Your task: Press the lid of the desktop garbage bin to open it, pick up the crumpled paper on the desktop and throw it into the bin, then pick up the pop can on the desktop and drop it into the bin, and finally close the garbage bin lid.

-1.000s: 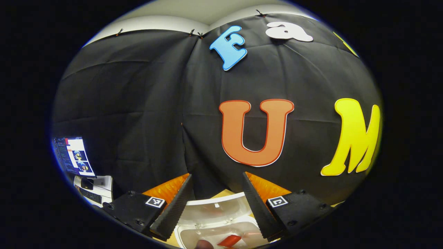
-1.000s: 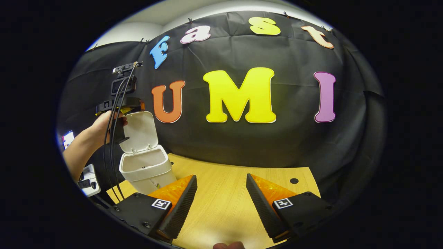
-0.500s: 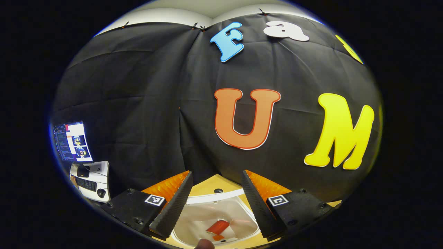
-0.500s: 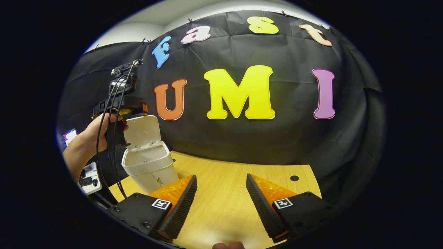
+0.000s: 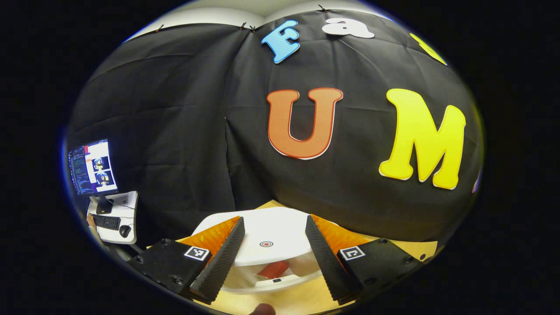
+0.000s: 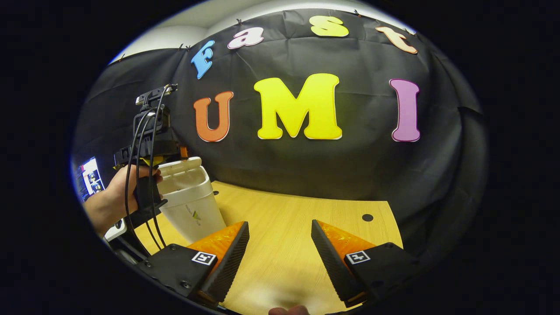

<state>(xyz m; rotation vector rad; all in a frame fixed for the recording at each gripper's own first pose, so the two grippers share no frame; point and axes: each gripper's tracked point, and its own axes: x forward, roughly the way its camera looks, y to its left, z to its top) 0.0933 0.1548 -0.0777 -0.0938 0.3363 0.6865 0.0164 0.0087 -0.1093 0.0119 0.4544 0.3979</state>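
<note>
While the bin (image 6: 192, 201) is standing at the desk's (image 6: 297, 227) left edge, its lid (image 5: 267, 236) is lying nearly closed beneath the spread, empty left tongs (image 5: 272, 253); the pop can (image 5: 273, 270) is showing inside. Right tongs (image 6: 280, 258) are hanging spread and empty above bare desk.

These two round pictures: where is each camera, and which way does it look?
Left gripper view: rides the left gripper, looking down over the bin's lid; a fingertip pokes in below.
Right gripper view: rides the right gripper, facing across the table; the other hand shows.
Both show the bin.
</note>
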